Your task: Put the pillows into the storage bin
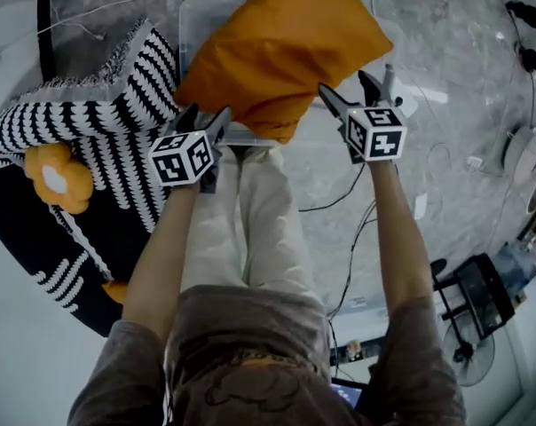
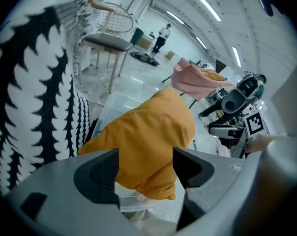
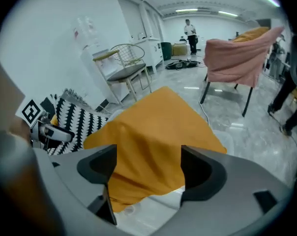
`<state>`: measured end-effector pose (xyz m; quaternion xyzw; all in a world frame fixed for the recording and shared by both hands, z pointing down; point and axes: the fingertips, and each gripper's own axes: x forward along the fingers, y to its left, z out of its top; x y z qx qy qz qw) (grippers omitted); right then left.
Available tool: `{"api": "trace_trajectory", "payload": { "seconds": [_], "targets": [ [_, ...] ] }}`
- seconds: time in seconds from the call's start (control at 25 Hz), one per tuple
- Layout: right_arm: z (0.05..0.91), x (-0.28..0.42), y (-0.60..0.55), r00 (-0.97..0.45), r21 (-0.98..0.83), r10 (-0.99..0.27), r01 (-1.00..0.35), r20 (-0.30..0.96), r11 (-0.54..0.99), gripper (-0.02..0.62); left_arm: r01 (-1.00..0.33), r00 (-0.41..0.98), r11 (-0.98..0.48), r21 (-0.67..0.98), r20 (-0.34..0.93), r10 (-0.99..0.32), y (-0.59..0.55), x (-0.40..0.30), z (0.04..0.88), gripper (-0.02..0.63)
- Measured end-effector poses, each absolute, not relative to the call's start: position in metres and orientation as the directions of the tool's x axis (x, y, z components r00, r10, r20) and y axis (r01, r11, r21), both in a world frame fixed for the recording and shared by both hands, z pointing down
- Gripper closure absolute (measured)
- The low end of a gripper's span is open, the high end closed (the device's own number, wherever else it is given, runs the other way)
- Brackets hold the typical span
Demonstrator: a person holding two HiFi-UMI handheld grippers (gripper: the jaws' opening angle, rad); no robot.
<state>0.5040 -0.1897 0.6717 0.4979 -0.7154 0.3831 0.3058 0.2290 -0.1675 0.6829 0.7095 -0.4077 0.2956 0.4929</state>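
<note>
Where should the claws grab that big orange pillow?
Probably its near edges, from the person's side: left claw on one, right claw on the other. The orange pillow is soft and wide, and those edges face the open claws.

Bright white workroom with a glossy grey marble-patterned floor point(image 1: 454, 96).
Long strip lights point(image 2: 206, 5) line the pale ceiling; a wire-backed chair with grey seat point(image 3: 123, 65) stands by the white wall point(image 3: 45, 38), a pink-draped chair point(image 3: 234, 53) farther out.
</note>
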Motion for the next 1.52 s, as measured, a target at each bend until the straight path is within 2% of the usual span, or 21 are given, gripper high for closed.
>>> {"api": "trace_trajectory", "payload": {
  "seconds": [0.16,0.4,0.44,0.52,0.56,0.76,0.88,1.0,1.2,1.4,1.52],
  "targets": [
    [0.712,0.52,-0.221,-0.294,-0.158,-0.432,-0.933,0.853,0.322,0.193,-0.897,0.438,-0.082,0.435,0.847,-0.302,-0.161,0.219,0.733,0.282],
    [0.774,0.525,-0.244,-0.226,-0.07,-0.392,-0.925,0.892,0.373,0.191,-0.925,0.341,0.052,0.375,0.885,-0.316,-0.146,0.206,0.79,0.282],
    [0.78,0.525,-0.244,-0.216,-0.063,-0.388,-0.927,0.896,0.369,0.213,-0.927,0.331,0.062,0.369,0.887,-0.323,-0.147,0.204,0.796,0.289],
    [0.788,0.526,-0.245,-0.191,-0.049,-0.397,-0.939,0.898,0.342,0.316,-0.926,0.324,0.079,0.369,0.885,-0.333,-0.15,0.202,0.803,0.323],
    [0.79,0.527,-0.246,-0.182,-0.044,-0.405,-0.944,0.896,0.326,0.345,-0.925,0.323,0.088,0.371,0.886,-0.334,-0.151,0.2,0.805,0.342],
    [0.795,0.533,-0.242,-0.152,-0.02,-0.422,-0.953,0.894,0.301,0.444,-0.924,0.327,0.09,0.372,0.889,-0.319,-0.15,0.196,0.807,0.409],
    [0.799,0.535,-0.242,-0.131,0.008,-0.416,-0.949,0.9,0.315,0.478,-0.928,0.321,0.084,0.363,0.894,-0.311,-0.15,0.198,0.808,0.439],
    [0.803,0.531,-0.238,-0.111,0.029,-0.401,-0.944,0.909,0.328,0.59,-0.934,0.322,0.055,0.354,0.897,-0.304,-0.151,0.198,0.808,0.494],
    [0.807,0.524,-0.231,-0.117,0.017,-0.381,-0.943,0.917,0.331,0.595,-0.932,0.343,0.016,0.363,0.893,-0.293,-0.157,0.198,0.8,0.588],
    [0.82,0.509,-0.165,-0.182,-0.082,-0.251,-0.929,0.951,0.362,0.594,-0.937,0.346,-0.066,0.343,0.887,-0.306,-0.178,0.197,0.782,0.598],
    [0.826,0.504,-0.127,-0.208,-0.132,-0.219,-0.94,0.953,0.315,0.594,-0.94,0.342,-0.116,0.322,0.874,-0.345,-0.205,0.191,0.769,0.598]
  ]
}}
